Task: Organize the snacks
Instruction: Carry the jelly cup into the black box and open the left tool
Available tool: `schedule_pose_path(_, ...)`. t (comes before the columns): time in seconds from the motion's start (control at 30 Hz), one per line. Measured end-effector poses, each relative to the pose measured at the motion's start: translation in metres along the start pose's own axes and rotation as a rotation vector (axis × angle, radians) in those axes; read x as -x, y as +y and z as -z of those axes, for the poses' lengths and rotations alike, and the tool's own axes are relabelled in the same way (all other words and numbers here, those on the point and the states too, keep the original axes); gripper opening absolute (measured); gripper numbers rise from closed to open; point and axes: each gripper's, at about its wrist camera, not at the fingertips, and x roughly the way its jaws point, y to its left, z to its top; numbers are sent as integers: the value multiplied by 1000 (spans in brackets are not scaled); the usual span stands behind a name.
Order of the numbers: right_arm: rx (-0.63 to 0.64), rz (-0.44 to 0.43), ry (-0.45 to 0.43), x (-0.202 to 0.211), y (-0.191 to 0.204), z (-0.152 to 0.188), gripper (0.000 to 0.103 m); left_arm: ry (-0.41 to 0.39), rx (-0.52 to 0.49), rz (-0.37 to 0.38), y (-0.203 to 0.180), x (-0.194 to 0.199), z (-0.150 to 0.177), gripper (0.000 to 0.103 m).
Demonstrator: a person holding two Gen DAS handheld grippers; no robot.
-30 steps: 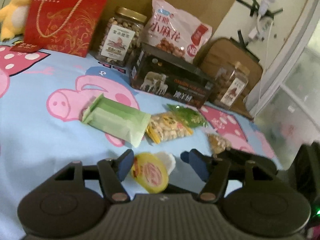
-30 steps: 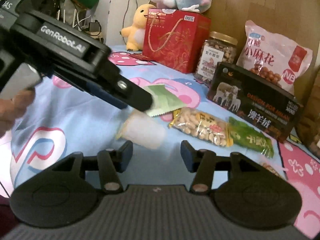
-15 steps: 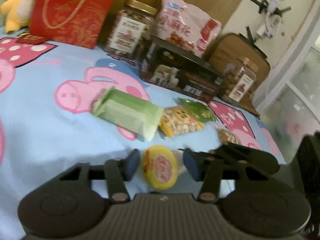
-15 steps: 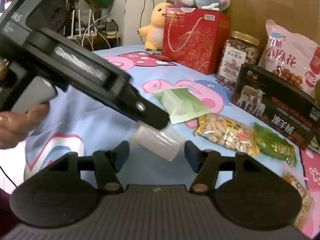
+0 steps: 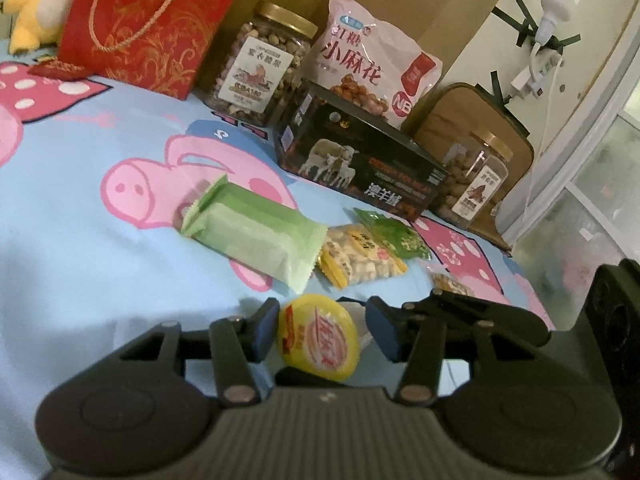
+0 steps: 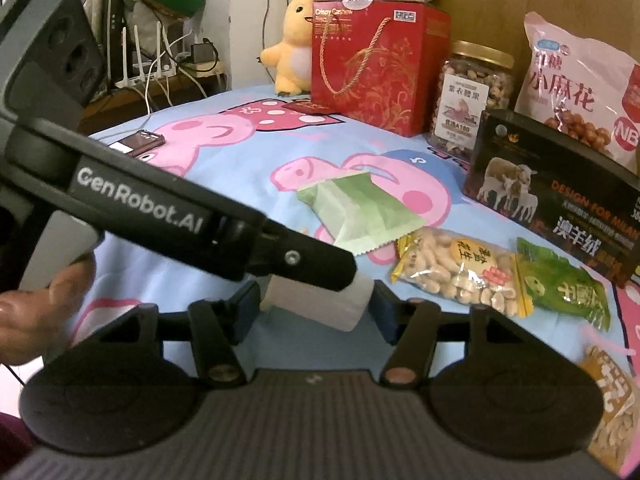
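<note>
Flanking one jelly cup (image 5: 319,344), two grippers; four loose snack packets beyond.

Right gripper (image 6: 312,309) brackets a translucent cup (image 6: 320,300); left gripper (image 6: 348,268) overlaps it.

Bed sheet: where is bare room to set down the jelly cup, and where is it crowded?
Bare sheet lies left of the green packet, out to the phone. Crowded: the back row from red gift bag to black box, and the peanut bag cluster. The jelly cup sits between both grippers.
</note>
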Motion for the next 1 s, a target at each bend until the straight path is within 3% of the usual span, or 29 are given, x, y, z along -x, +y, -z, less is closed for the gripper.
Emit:
schedule_pose_path(0.1,-6,27,-13,3,-1,2,53,-3,-40,-11,-8,1,4,47)
schedule_pose_path(0.47,-27,74,-132,28,-8,7,49,-20,-101,-14,-43,6,-10,42)
schedule_pose_path(0.73,-54,195,-259,50,-45,-14,49,-47,-247,49,-92,-23,-68,43)
schedule_pose_path(0.87,-61,271,-295,50,-86,-32,49,-61,-304,86,-112,-60,-105,44)
schedule_pose_path(1.0,-82,316,-295,38,-136,-56,49,-75,-294,107,-117,-102,-142,45)
